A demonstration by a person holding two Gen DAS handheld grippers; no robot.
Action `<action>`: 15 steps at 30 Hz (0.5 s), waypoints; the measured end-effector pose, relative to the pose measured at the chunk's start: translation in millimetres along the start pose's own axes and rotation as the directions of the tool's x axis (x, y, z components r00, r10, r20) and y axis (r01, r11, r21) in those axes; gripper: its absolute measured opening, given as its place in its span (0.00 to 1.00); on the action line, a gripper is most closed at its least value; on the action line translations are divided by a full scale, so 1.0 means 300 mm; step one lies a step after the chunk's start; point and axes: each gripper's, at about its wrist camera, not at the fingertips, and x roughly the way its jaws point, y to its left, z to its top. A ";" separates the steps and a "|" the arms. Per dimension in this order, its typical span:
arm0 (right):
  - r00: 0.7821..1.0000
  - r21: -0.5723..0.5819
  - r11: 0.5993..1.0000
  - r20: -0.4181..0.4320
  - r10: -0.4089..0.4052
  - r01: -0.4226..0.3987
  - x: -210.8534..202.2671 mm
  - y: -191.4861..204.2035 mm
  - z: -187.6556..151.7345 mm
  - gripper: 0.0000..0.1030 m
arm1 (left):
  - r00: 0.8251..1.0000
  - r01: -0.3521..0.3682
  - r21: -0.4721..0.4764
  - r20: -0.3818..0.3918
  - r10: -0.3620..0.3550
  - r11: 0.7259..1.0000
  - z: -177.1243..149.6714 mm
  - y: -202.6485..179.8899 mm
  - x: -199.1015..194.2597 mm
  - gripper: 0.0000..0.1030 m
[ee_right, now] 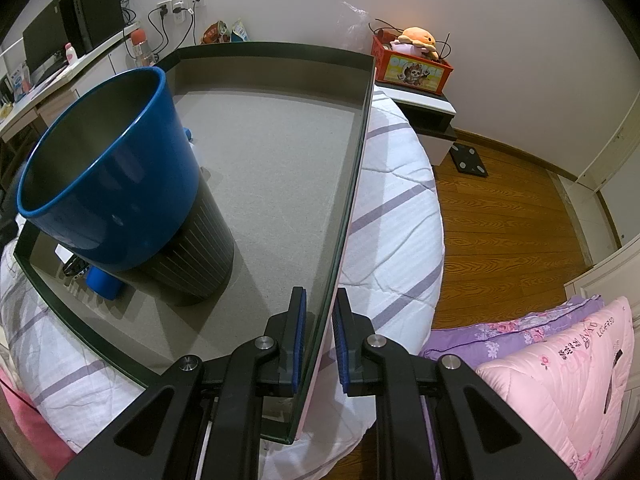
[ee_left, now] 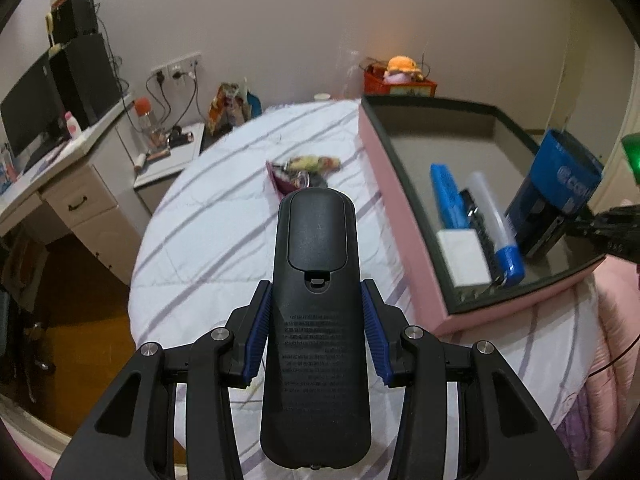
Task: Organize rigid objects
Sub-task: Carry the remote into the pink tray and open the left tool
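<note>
Clearly the left gripper (ee_left: 318, 334) points forward over the striped bed (ee_left: 224, 208), its blue pads pressed against both sides of a black remote control (ee_left: 316, 320) held back-side up; the remote's near end runs below the pads toward the frame's bottom edge. Over on the right, the right gripper (ee_right: 322, 340) straddles the near wall of the pink tray (ee_right: 352, 184), one pad inside, one outside, closed on it or nearly so. Only the right wrist view shows the blue-and-black cup (ee_right: 120, 184) standing close up, hiding most of what lies behind it. From the left wrist view, blurred, come a blue bar (ee_left: 448, 196), a white block (ee_left: 464, 256) and a clear tube with a blue cap (ee_left: 496, 220) inside the tray.
</note>
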 end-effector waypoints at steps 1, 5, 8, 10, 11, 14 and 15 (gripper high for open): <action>1.000 0.000 1.000 0.000 0.001 -0.001 0.000 0.000 0.000 0.14 | 1.000 -0.001 0.004 0.008 0.001 1.000 0.011 -0.002 -0.009 0.43; 1.000 0.000 1.000 0.000 0.000 0.000 0.000 0.000 0.000 0.14 | 0.999 0.011 0.024 0.035 -0.012 1.000 0.057 -0.024 -0.035 0.43; 1.000 0.000 1.000 0.000 -0.001 0.001 0.000 0.001 0.000 0.14 | 0.998 0.030 0.050 0.059 -0.033 0.998 0.106 -0.060 -0.051 0.43; 1.000 -0.002 1.000 -0.001 0.000 0.000 0.000 0.000 0.000 0.14 | 0.996 0.050 0.076 0.071 -0.055 0.996 0.148 -0.100 -0.052 0.43; 1.000 -0.004 1.000 -0.003 -0.002 0.002 0.000 0.001 0.001 0.14 | 0.995 0.060 0.095 0.075 -0.067 0.994 0.171 -0.125 -0.049 0.43; 1.000 -0.007 1.000 -0.004 -0.003 0.003 0.000 0.003 0.002 0.14 | 0.993 0.084 0.129 0.072 -0.094 0.988 0.224 -0.187 -0.029 0.43; 1.000 -0.006 1.000 -0.004 -0.002 0.002 0.000 0.002 0.001 0.14 | 0.992 0.101 0.141 0.067 -0.111 0.985 0.240 -0.209 -0.016 0.43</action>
